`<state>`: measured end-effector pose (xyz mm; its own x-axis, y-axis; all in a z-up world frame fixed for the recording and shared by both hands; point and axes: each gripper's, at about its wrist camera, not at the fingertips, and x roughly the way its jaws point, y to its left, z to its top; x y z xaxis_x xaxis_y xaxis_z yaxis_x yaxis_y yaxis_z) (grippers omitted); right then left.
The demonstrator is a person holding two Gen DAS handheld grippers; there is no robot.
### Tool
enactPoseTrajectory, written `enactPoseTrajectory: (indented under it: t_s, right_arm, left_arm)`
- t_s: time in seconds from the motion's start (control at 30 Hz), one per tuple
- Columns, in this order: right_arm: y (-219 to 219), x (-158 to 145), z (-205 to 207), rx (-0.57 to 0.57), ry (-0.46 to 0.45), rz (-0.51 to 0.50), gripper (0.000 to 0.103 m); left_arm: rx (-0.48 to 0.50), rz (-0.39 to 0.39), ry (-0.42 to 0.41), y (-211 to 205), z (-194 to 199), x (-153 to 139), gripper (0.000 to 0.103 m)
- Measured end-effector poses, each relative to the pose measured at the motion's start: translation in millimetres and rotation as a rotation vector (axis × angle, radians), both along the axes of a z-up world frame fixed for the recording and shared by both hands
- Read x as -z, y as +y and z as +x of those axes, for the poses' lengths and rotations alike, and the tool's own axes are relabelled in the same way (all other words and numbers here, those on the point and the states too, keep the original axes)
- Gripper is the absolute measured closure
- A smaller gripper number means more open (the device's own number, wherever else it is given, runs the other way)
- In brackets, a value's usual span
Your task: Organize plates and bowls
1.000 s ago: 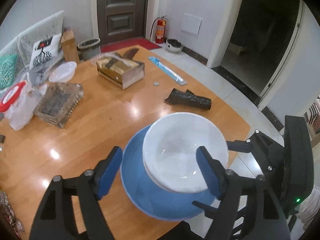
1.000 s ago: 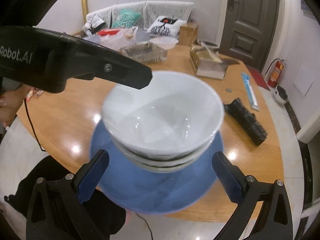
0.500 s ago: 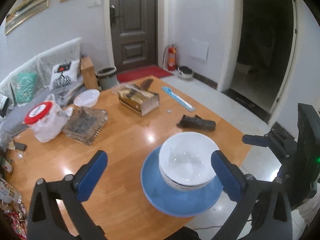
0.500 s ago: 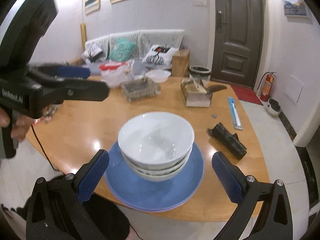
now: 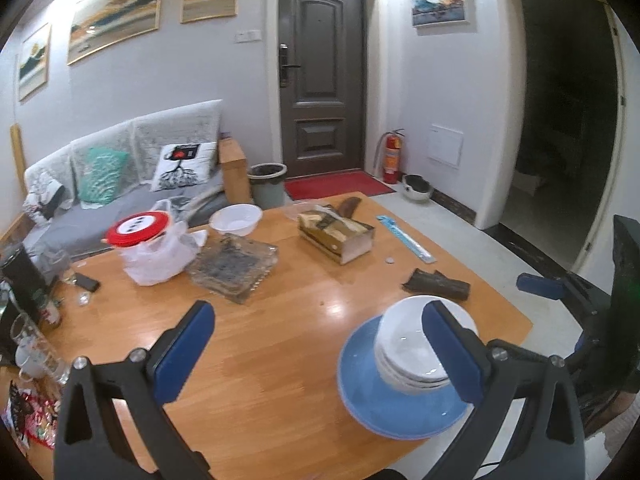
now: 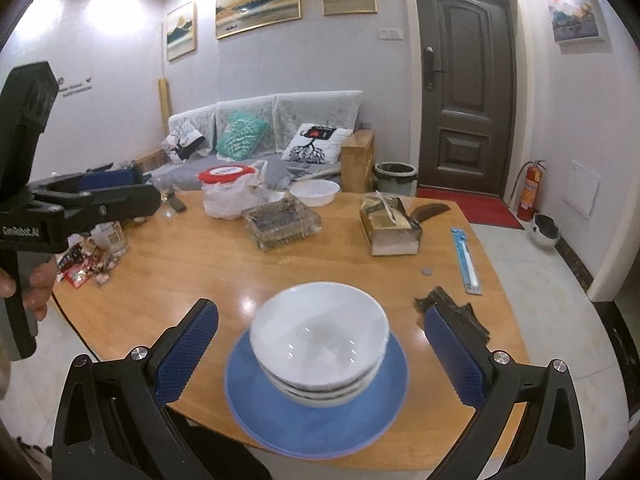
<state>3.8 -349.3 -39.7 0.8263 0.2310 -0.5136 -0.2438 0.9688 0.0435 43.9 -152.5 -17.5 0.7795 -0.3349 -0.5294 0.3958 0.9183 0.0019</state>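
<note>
Three white bowls (image 6: pixel 320 344) nested on one blue plate (image 6: pixel 316 412), at the near edge of the wooden table (image 6: pixel 192 280), centred ahead of the released, empty right gripper (image 6: pixel 320 356). Left gripper (image 5: pixel 320 356) likewise spread wide, stack behind its right finger. Seen only from the right: hand gripping the left tool. Bare wood ahead of the left claw.

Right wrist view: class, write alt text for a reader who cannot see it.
A stack of white bowls sits on a blue plate near the wooden table's front edge, between the open right gripper's raised fingers.
</note>
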Motion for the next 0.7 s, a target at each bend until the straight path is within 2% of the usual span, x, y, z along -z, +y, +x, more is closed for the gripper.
enactPoseTrajectory:
  t_s: [0.33, 0.53, 0.7]
  right_arm:
    - [33.8, -21.5, 14.8, -0.064, -0.056, 0.025, 0.001]
    - [49.9, -34.1, 18.4, -0.085, -0.117, 0.045, 0.001]
    - [61.4, -47.7, 15.0, -0.083, -0.206, 0.054, 0.001]
  left_arm:
    - [-0.148, -0.023, -0.045, 50.1, -12.5, -10.3, 0.001]
    - [-0.266, -0.035, -0.146, 81.1, -27.6, -23.2, 0.001]
    - [-0.347, -0.043, -0.217, 103.1, -39.9, -32.1, 0.001]
